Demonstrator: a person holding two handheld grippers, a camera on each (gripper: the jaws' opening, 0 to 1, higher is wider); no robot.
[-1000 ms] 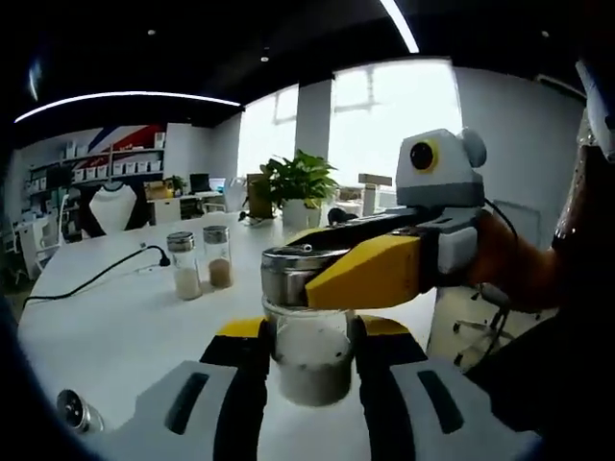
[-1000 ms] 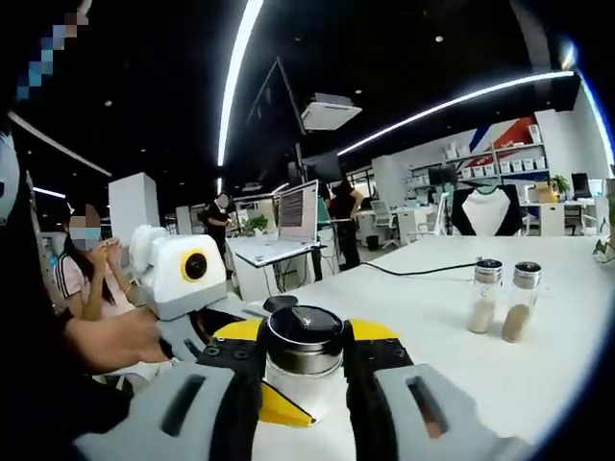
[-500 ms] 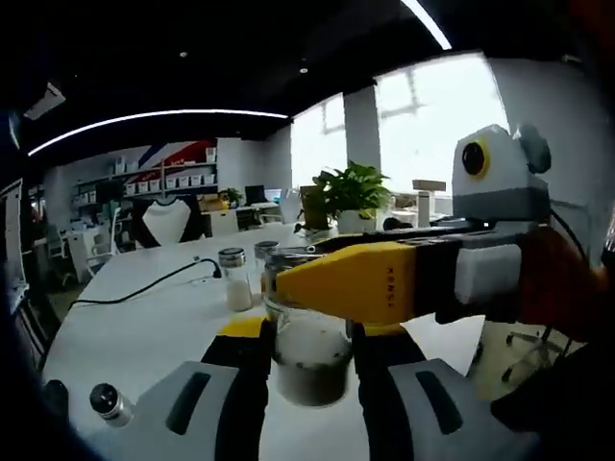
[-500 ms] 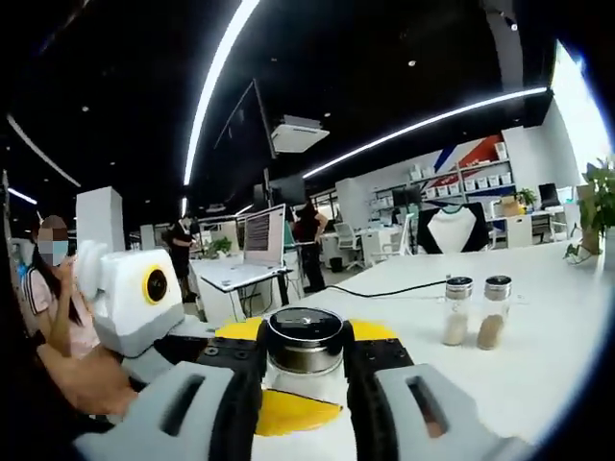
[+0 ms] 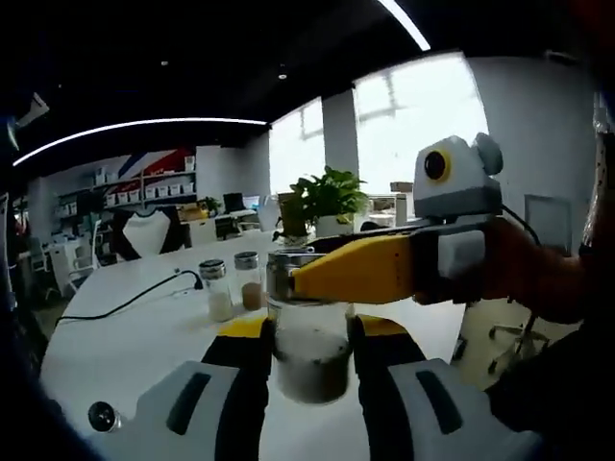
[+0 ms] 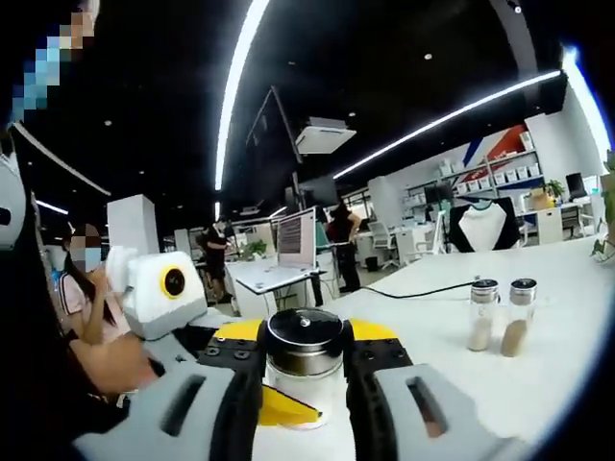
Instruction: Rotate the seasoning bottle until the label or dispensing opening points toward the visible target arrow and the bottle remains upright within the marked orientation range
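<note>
We hold the seasoning bottle (image 5: 309, 346) upright, left gripper (image 5: 309, 360) clamping its glass, right gripper (image 6: 303, 370) clamping its steel cap, two small shakers (image 5: 233, 286) standing well behind, no label legible.

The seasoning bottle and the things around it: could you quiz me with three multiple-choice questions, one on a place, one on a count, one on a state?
1. Where does the left gripper hold the seasoning bottle?
A. its glass body
B. its cap
C. nowhere

2. How many small shakers stand together beyond it on the white table?
A. one
B. two
C. four

3. How does the bottle stand?
A. on its side
B. upside down
C. upright

Answers: 1 A, the jaws flank the glass. 2 B, a pale-filled and a brown-filled one side by side. 3 C, the metal cap is uppermost, clamped by the right gripper.
</note>
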